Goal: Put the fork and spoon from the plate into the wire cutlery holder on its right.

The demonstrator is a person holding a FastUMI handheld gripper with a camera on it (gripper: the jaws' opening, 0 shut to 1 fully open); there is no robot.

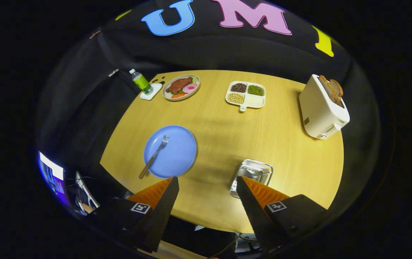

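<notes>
Gripper view: the gripper (pixel 207 181) hangs high above a round wooden table (pixel 227 144), its two fingers spread wide apart with nothing between them. Just ahead of the left finger lies a round blue plate (pixel 177 153), and on it rests a metal fork (pixel 154 156) with a wooden handle; its tines point toward the far side of the table and its handle sticks out over the plate's near rim. I cannot make out a spoon on the plate. To the right of the plate, just beyond the right finger's tip, sits the wire cutlery holder (pixel 254 171), a shiny metal basket partly hidden by that finger. Farther off stand a white toaster (pixel 319 111) with bread slices in it, a white divided tray (pixel 245 94) of beans, a dish of food (pixel 181 87), and a green bottle (pixel 141 82) on a white coaster (pixel 151 91).
</notes>
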